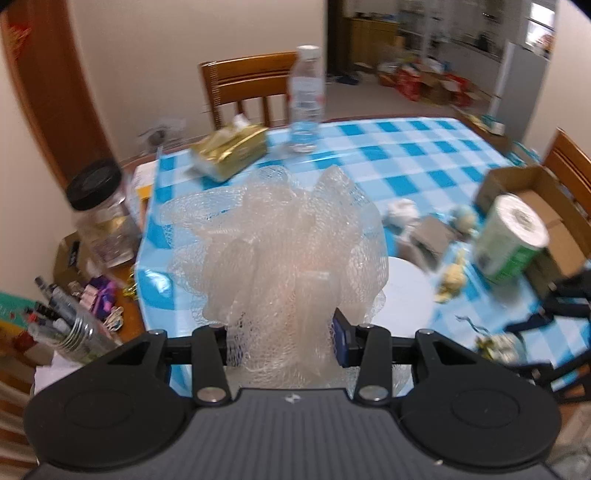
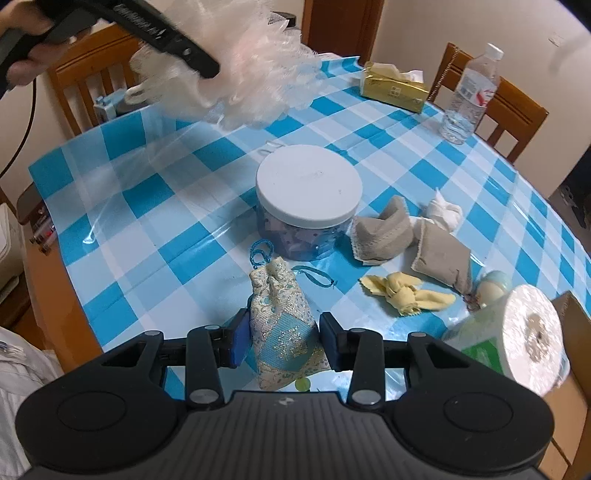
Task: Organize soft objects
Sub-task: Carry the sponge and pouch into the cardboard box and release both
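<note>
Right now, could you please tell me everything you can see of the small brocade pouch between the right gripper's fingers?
The brocade pouch is a small drawstring bag of cream and pale blue glittery fabric, cinched at the neck, with a blue cord trailing onto the checked tablecloth. It stands upright, bulging at the base, between the right hand-held gripper fingers. The left pad seems to touch it; whether it is clamped is unclear.

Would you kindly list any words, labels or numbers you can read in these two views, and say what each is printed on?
No text can be read in either view.
Water bottle: red and white label, print too blurred to read.
Tissue pack: a small square mark, no legible words.
Toilet roll: green wrapper, print not legible.
Black-lidded jar: label blurred.
Left gripper: white lettering on its side, smeared by motion.
</note>
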Motion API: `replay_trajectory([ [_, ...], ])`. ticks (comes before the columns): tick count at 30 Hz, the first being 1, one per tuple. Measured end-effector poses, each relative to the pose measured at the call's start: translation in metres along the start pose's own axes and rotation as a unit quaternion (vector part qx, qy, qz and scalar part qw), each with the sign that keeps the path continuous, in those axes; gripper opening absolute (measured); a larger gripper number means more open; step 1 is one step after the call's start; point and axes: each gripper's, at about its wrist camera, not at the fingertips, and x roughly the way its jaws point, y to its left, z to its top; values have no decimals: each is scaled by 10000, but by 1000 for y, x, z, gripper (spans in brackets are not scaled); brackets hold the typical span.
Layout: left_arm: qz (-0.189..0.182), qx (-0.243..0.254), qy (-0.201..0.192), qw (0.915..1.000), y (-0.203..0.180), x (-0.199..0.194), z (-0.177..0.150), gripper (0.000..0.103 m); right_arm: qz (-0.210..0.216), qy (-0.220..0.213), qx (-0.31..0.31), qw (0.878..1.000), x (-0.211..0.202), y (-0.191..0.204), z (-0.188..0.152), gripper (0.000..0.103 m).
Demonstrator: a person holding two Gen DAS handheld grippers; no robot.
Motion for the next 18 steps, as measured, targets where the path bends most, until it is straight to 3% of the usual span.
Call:
replay_trajectory([
  [8,-477,499,-72,9976,-42,-33,3,41,-161,-178,259,9994,-34,-21,-16,45],
  [18,-612,655,-253,9956,-126,-49,20,41,-390,-388,378,9978,-86,-90,-73,45],
])
